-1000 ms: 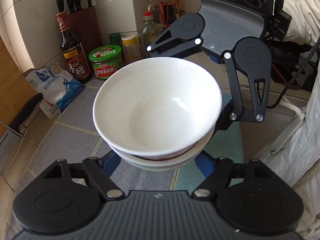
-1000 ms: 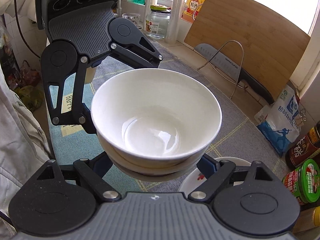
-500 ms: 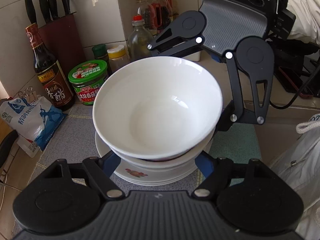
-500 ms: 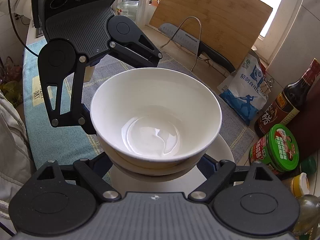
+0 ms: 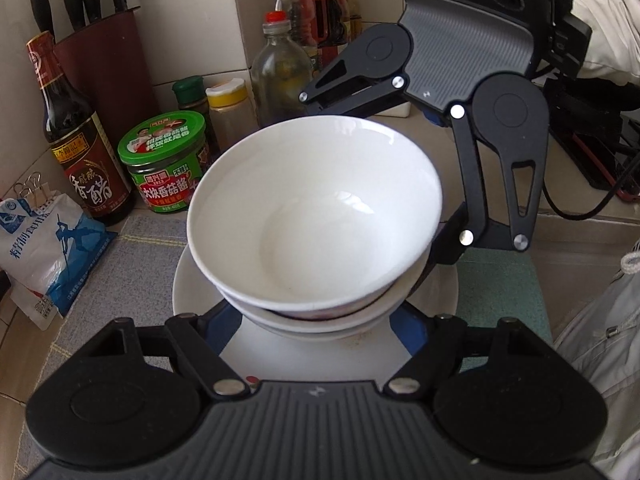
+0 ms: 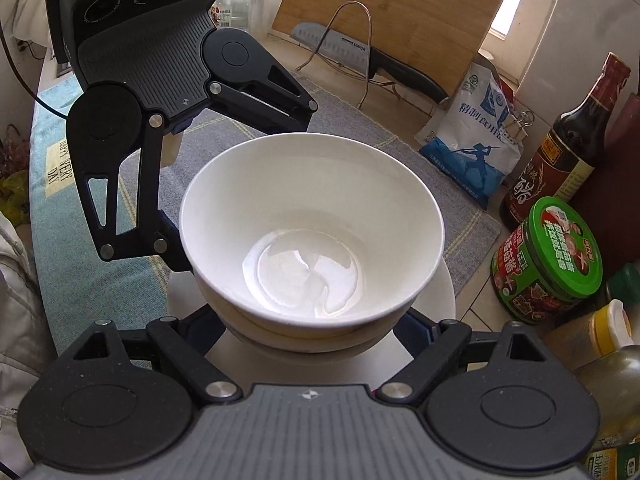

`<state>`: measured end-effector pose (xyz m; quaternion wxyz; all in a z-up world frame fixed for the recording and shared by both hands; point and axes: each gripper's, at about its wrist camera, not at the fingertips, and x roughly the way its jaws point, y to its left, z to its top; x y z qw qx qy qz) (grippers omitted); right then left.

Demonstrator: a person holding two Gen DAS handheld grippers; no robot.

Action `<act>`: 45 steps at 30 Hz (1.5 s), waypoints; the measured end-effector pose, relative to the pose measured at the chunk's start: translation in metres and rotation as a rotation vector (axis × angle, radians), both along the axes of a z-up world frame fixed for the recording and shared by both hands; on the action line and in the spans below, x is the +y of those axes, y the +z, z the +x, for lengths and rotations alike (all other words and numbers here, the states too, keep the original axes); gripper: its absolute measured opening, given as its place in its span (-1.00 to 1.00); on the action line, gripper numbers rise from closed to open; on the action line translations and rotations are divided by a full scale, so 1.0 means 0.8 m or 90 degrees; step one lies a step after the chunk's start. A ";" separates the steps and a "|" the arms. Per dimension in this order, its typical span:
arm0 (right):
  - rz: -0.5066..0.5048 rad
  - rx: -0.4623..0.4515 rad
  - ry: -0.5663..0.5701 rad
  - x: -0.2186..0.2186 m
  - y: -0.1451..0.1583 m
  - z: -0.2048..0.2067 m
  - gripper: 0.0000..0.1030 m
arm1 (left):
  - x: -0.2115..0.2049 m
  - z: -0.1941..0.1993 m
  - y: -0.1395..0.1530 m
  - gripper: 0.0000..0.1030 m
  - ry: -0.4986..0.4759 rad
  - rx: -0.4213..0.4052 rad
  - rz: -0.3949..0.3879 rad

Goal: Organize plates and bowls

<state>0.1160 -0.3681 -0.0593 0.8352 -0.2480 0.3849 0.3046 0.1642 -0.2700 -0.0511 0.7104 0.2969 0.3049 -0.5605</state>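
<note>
A stack of white bowls (image 5: 316,216) is held between both grippers from opposite sides, just above a stack of white plates (image 5: 192,280). My left gripper (image 5: 316,320) is closed around the near side of the lower bowl; its blue fingers (image 5: 408,324) press the bowl's flanks. My right gripper (image 6: 312,328) holds the same bowl stack (image 6: 312,232) from the other side, over the plates (image 6: 444,296). Each gripper shows across the bowls in the other's view. Whether the bowls touch the plates is hidden.
Behind the plates stand a green-lidded jar (image 5: 168,160), a dark vinegar bottle (image 5: 80,148), oil bottles (image 5: 284,64) and a knife block (image 5: 108,64). A salt bag (image 5: 52,240) lies left. A cleaver (image 6: 360,60) and wooden board (image 6: 392,12) stand by the window.
Both grippers carried the bowl stack toward the back wall and lowered it over the white plates, which now lie directly beneath the bowls. The grip has not changed.
</note>
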 end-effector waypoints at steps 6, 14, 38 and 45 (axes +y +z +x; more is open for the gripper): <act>0.026 0.008 -0.036 -0.005 -0.001 0.002 0.82 | 0.003 -0.009 0.001 0.62 0.015 -0.033 -0.011; -0.006 -0.032 -0.140 0.023 0.021 -0.035 1.00 | 0.058 -0.047 0.024 0.89 0.081 -0.082 -0.092; 0.106 -0.187 -0.769 0.143 0.086 -0.150 1.00 | 0.138 -0.115 0.124 0.99 0.444 -0.062 -0.110; 0.118 -0.191 -0.776 0.144 0.089 -0.150 1.00 | 0.137 -0.113 0.125 0.99 0.460 -0.065 -0.103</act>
